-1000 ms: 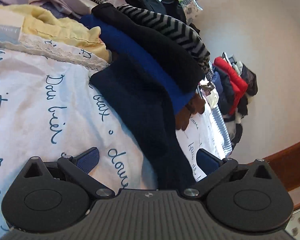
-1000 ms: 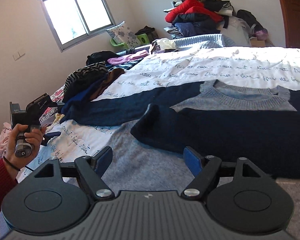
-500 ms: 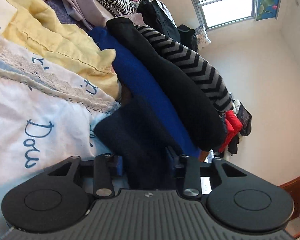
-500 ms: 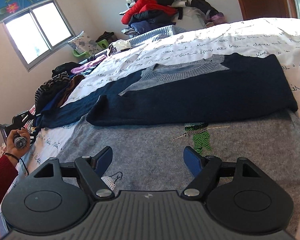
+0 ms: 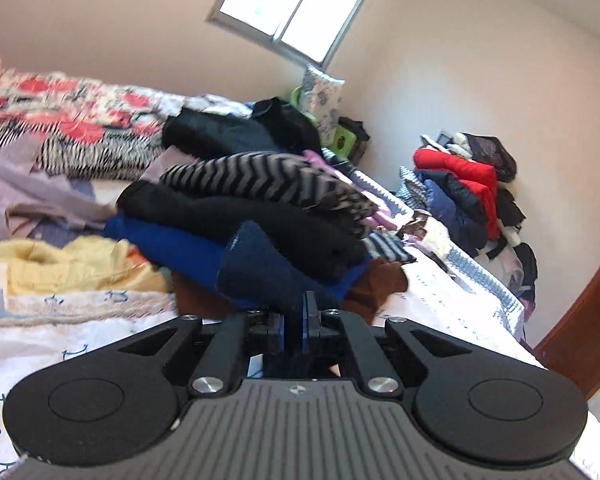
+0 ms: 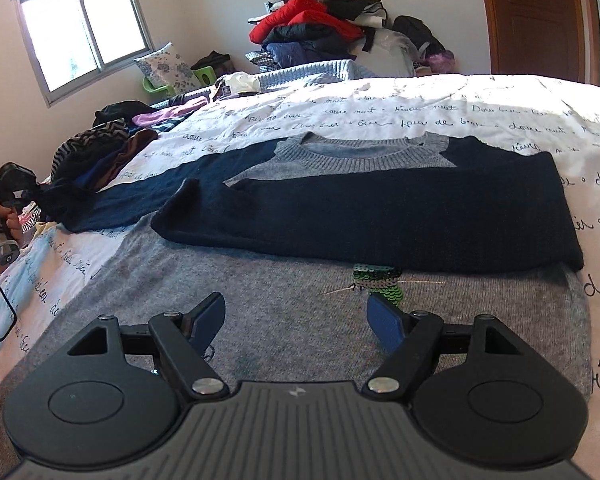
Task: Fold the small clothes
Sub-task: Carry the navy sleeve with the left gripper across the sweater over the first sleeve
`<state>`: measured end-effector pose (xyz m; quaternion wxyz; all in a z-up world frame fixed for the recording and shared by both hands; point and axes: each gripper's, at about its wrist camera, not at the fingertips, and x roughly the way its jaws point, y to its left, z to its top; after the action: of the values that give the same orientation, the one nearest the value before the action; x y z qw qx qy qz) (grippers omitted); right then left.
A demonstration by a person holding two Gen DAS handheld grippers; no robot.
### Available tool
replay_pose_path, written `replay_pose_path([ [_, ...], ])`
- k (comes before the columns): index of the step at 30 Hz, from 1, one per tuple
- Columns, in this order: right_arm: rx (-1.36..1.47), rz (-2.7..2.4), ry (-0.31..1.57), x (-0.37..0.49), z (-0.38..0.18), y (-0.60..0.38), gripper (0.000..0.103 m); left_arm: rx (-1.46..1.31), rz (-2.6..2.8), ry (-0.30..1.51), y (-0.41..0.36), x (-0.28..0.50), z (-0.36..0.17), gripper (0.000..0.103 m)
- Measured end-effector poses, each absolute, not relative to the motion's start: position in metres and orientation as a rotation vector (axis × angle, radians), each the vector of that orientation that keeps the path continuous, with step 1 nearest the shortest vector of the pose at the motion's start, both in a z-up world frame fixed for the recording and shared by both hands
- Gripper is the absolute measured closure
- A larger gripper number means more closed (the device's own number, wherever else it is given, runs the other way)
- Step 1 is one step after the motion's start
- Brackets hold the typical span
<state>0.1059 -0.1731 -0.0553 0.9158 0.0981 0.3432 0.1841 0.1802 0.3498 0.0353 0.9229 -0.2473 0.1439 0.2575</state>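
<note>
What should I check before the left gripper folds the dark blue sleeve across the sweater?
1. Left gripper shut on the sleeve end, jaws just closed: ok.
2. Right gripper open, holding nothing: ok.
3. Other sleeve already folded across the sweater body: ok.
4. Sweater body flat on the bed cover: ok.
5. Sleeve free of the folded clothes stack: cannot tell.

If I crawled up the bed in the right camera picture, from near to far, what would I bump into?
Grey sweater body → green sequin patch → folded navy sleeve → grey knit collar → white bedspread with writing → clothes pile with red jacket.
</note>
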Motion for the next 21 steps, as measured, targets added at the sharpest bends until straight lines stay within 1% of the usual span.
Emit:
replay_pose_path([
  [3,0.227,0.382,0.700,0.102,-0.056,-0.180,0.025,-0.391,0.474,0.261,0.307,0.185,0.053,0.096],
  [6,0.236,0.374,0.696,0.099,-0.056,-0.185,0.025,-0.313,0.398,0.273,0.267,0.195,0.057,0.096],
  [10,0.238,0.369,0.698,0.101,-0.058,-0.189,0.025,-0.246,0.314,0.323,0.218,0.203,0.046,0.096],
  [16,0.247,0.358,0.705,0.100,-0.062,-0.195,0.025,-0.162,0.221,0.406,0.168,0.212,0.019,0.096],
  [21,0.265,0.350,0.695,0.095,-0.062,-0.202,0.025,-0.066,0.164,0.405,0.132,0.219,0.015,0.095],
])
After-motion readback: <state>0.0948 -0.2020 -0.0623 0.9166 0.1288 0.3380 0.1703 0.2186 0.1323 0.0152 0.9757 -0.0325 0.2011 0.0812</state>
